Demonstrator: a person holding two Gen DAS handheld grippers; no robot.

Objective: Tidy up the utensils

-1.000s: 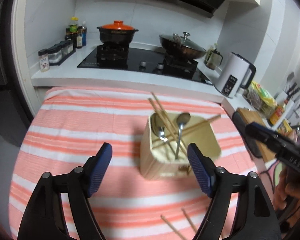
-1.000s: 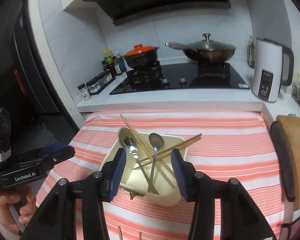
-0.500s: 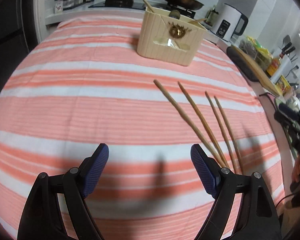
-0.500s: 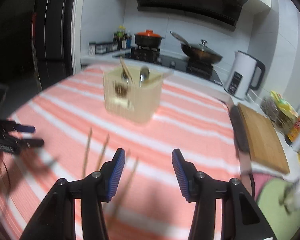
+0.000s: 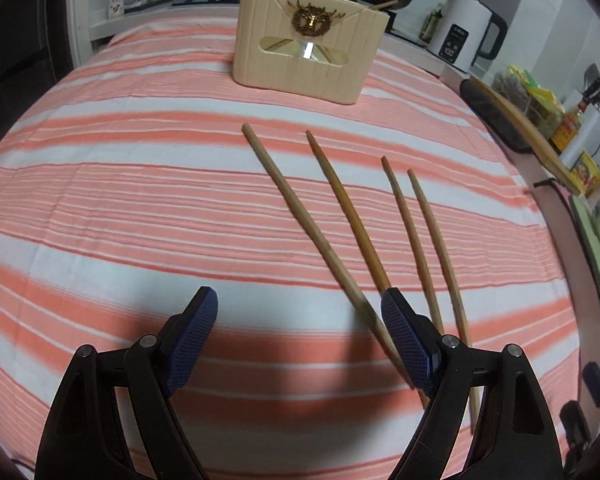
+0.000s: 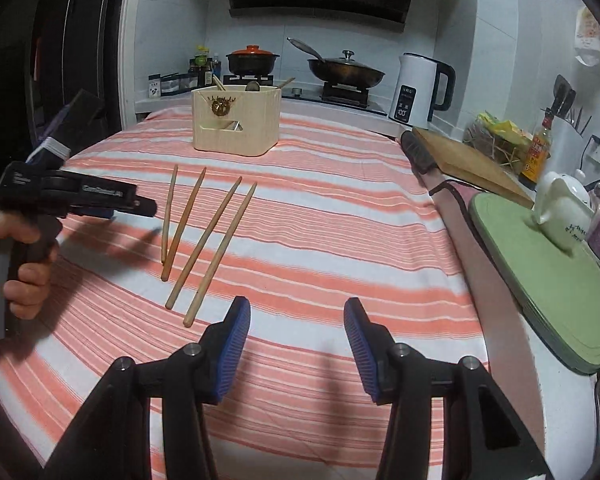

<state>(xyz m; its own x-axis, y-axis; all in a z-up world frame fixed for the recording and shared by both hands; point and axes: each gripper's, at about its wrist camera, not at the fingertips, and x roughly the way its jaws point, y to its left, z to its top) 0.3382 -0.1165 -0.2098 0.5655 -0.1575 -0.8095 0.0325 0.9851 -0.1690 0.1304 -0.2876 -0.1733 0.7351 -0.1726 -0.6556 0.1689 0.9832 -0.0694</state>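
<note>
Several wooden chopsticks [image 5: 340, 220] lie loose on the striped cloth, fanned out; they also show in the right wrist view [image 6: 204, 236]. A cream utensil holder [image 5: 310, 46] stands behind them with chopsticks and spoons inside; it also shows in the right wrist view [image 6: 238, 120]. My left gripper [image 5: 300, 320] is open and empty, low over the cloth, its right finger [image 5: 406, 340] over the near chopstick ends. From the right wrist view the left gripper [image 6: 144, 206] sits left of the chopsticks. My right gripper [image 6: 296, 320] is open and empty, right of the chopsticks.
The striped cloth [image 6: 340, 216] covers the table. A wooden cutting board [image 6: 468, 160] and a green board [image 6: 548, 280] with a white teapot [image 6: 564, 208] lie at the right edge. A stove with pots [image 6: 340, 68] and a white kettle [image 6: 418, 88] stand behind.
Both grippers have pulled back from above the holder and dropped low over the cloth. The loose chopsticks now lie close in front. Both grippers stay open.
</note>
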